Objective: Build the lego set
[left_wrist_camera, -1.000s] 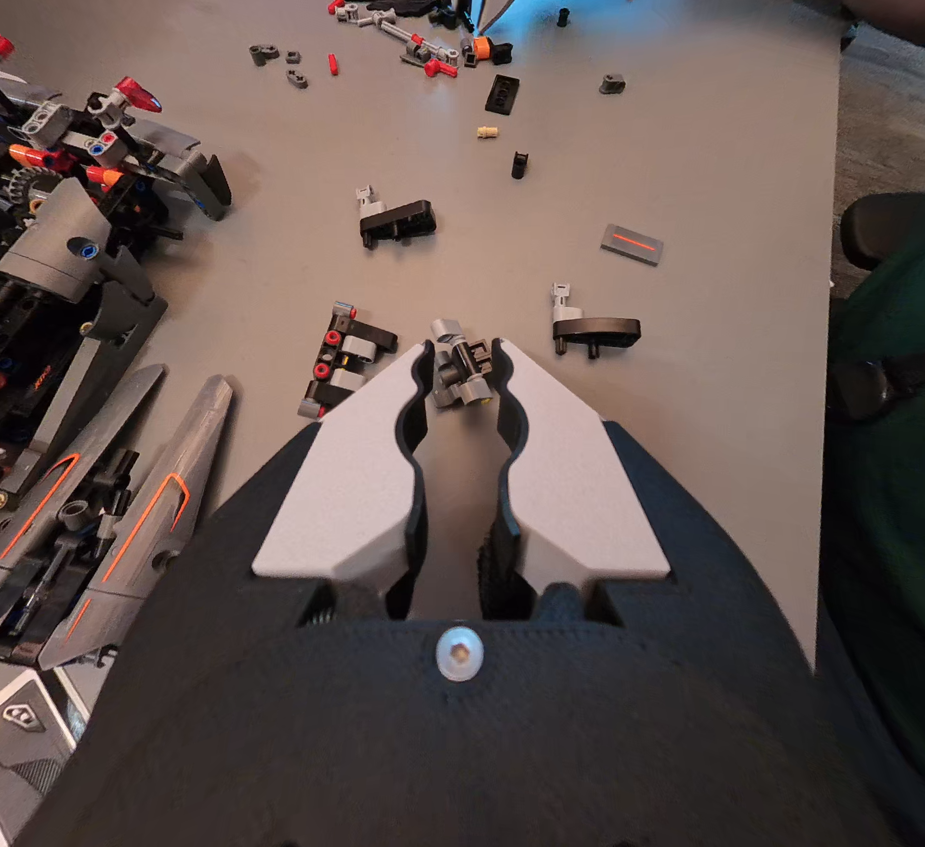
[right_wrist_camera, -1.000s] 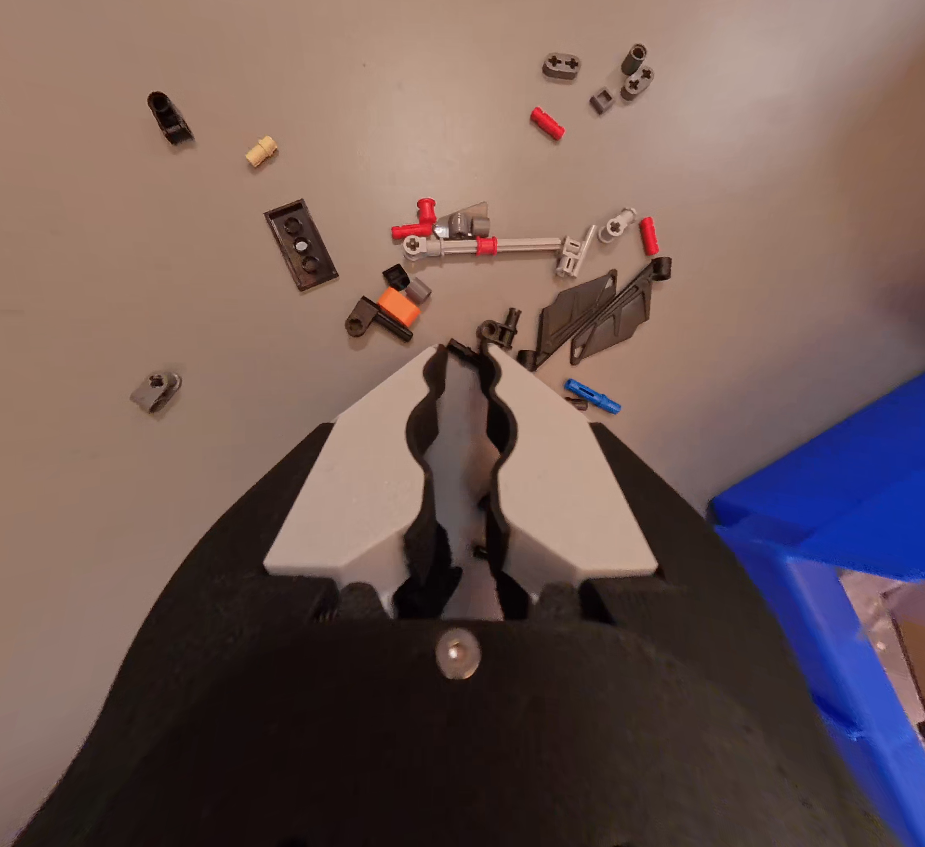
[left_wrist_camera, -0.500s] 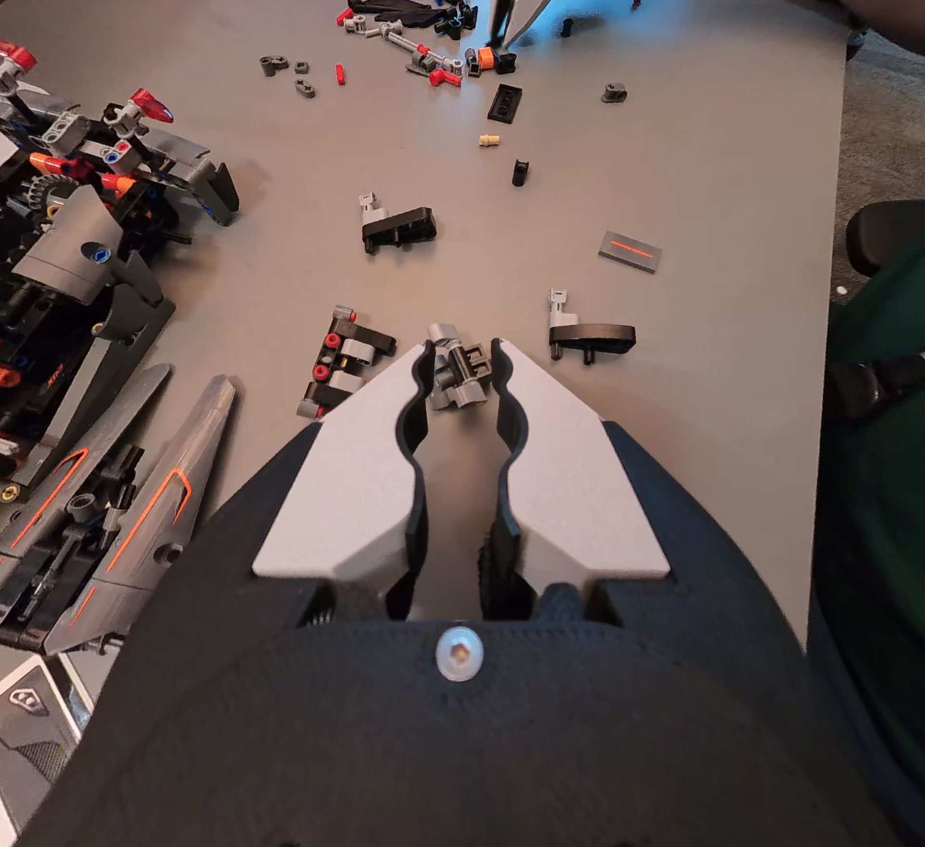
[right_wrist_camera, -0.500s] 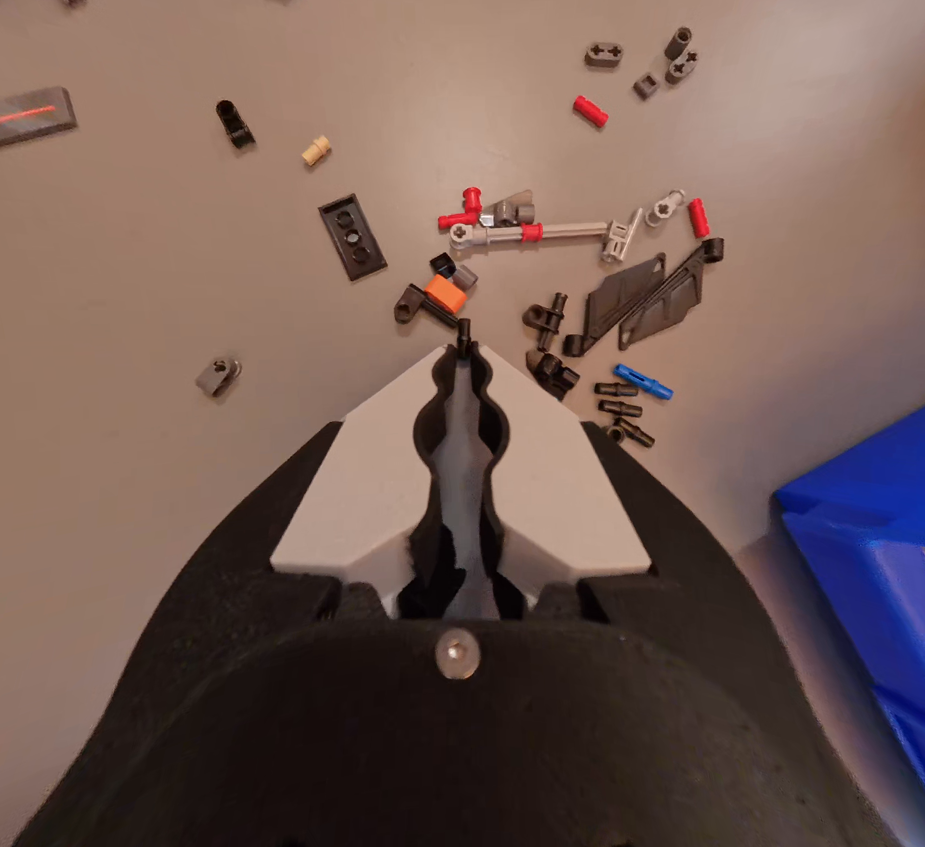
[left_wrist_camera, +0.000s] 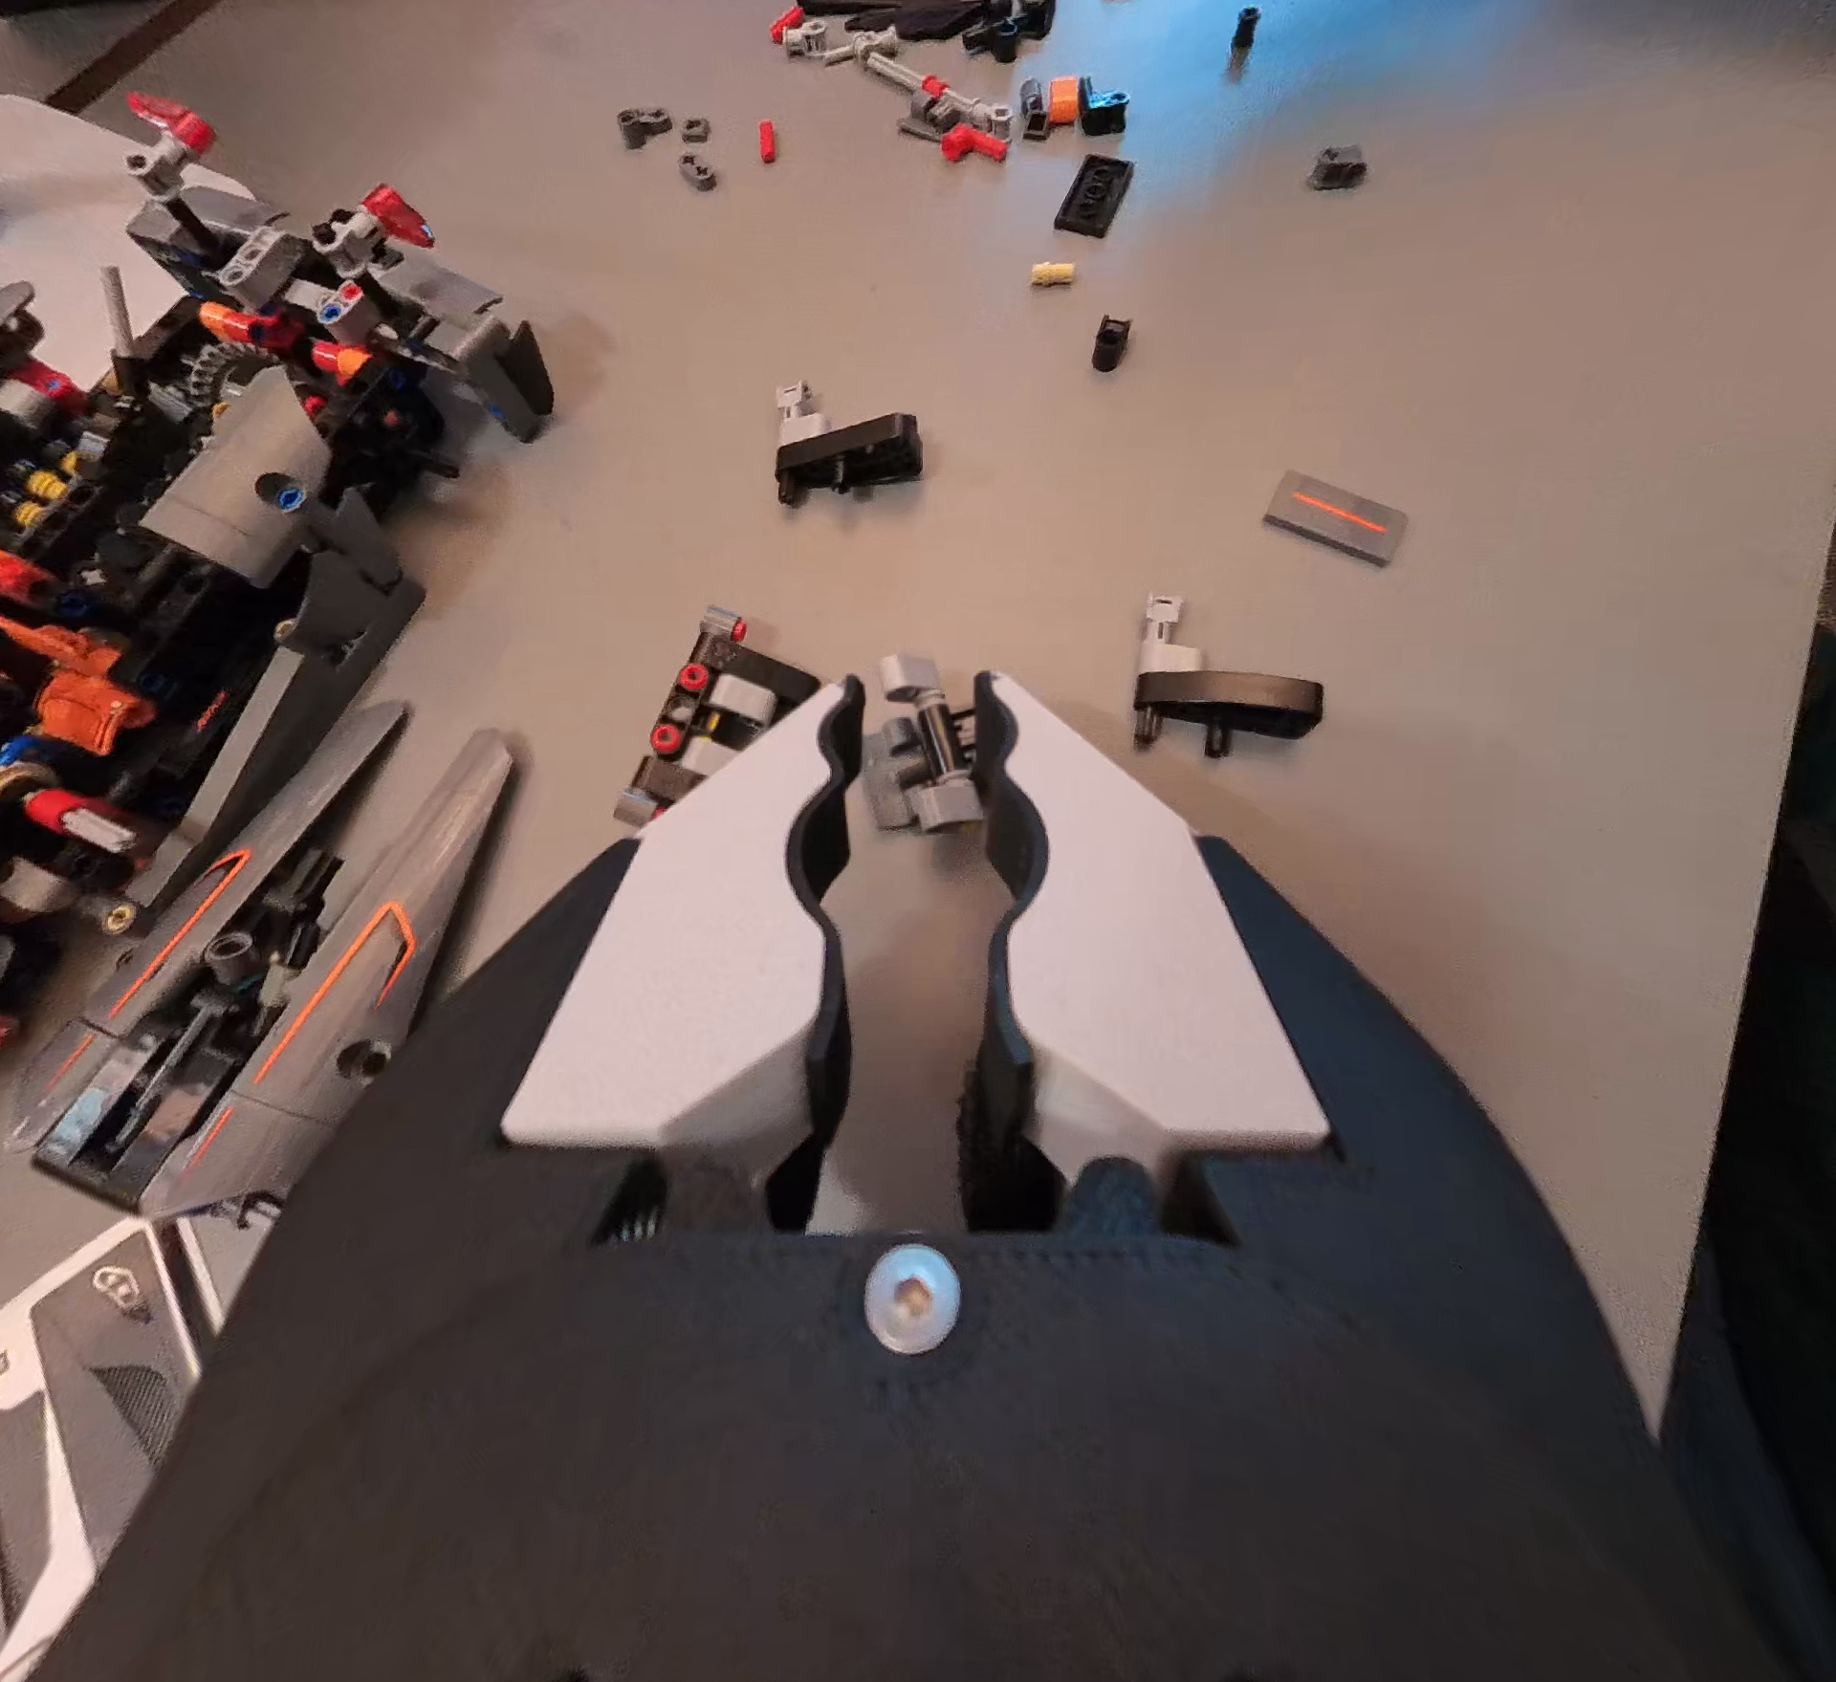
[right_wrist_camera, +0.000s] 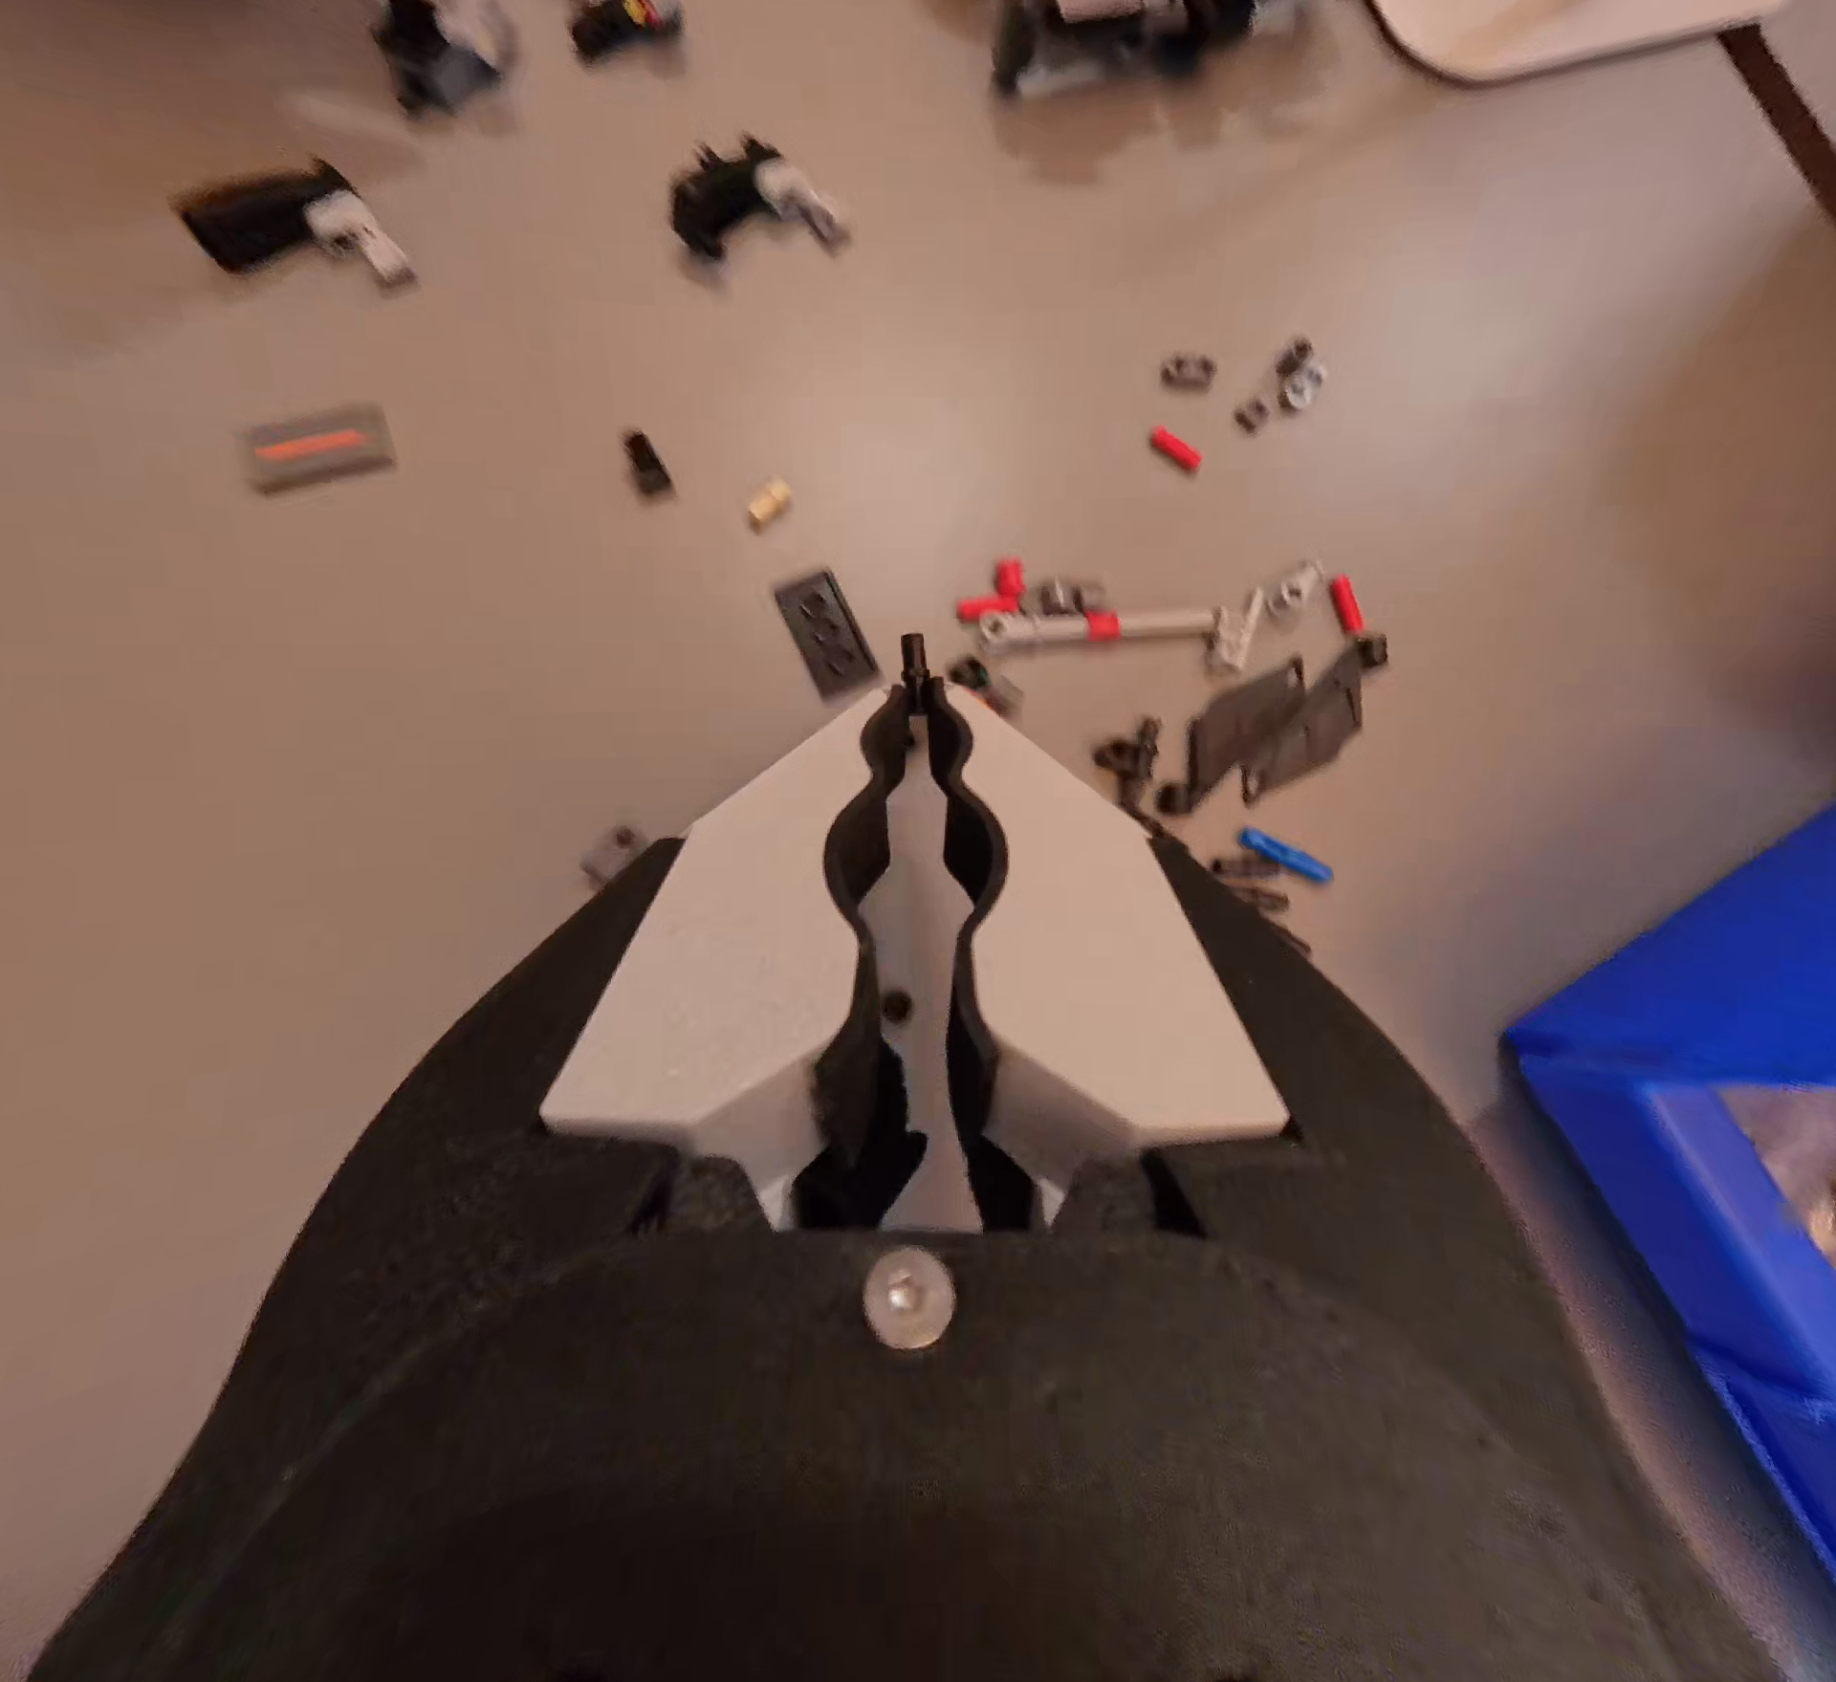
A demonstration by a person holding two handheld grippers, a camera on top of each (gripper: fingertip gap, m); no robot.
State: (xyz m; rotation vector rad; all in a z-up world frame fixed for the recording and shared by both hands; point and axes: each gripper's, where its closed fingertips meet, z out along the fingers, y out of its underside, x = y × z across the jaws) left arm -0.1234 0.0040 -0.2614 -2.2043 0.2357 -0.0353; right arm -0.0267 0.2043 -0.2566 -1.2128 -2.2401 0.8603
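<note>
One black pin [right_wrist_camera: 912, 659] lifted, right gripper [right_wrist_camera: 916, 700] raised

No legible txt or nos anywhere

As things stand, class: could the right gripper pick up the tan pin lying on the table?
Probably not yet: the right gripper is shut on a black pin. The tan pin lies apart from other pieces, so approach looks free.

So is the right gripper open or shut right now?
Shut: the right gripper has its fingertips pinched on a small black pin that sticks out past them.
</note>
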